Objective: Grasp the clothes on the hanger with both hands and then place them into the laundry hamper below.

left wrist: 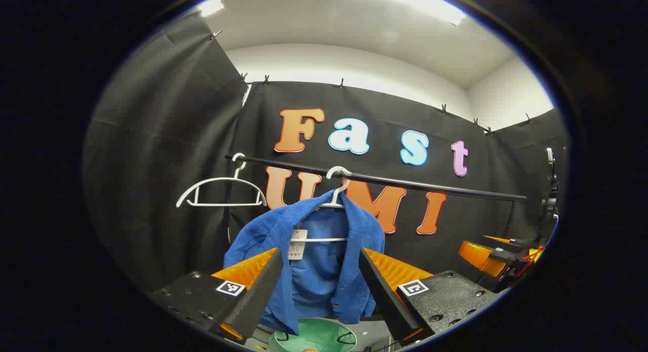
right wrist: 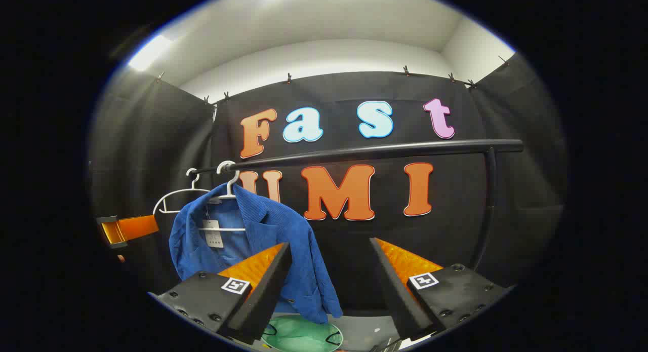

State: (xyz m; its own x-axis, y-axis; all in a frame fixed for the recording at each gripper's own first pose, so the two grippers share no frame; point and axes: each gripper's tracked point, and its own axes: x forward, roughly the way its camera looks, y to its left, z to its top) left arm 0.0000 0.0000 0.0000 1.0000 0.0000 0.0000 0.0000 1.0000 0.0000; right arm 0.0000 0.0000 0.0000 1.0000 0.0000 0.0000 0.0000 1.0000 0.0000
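hanging blue ribbed jacket (left wrist: pixel 314 261) | white hanger (left wrist: pixel 331 200) | tag inside

The left gripper view looks forward and slightly upward between its own spread fingers, squarely facing the blue corduroy jacket (left wrist: pixel 314 256) on its white hanger (left wrist: pixel 334 190), fairly near. The right gripper view faces the same black rail (right wrist: pixel 364 152) from farther right, the jacket off to its left. Both share the green hamper (left wrist: pixel 314 338) below and the spare hanger (left wrist: pixel 220 190).
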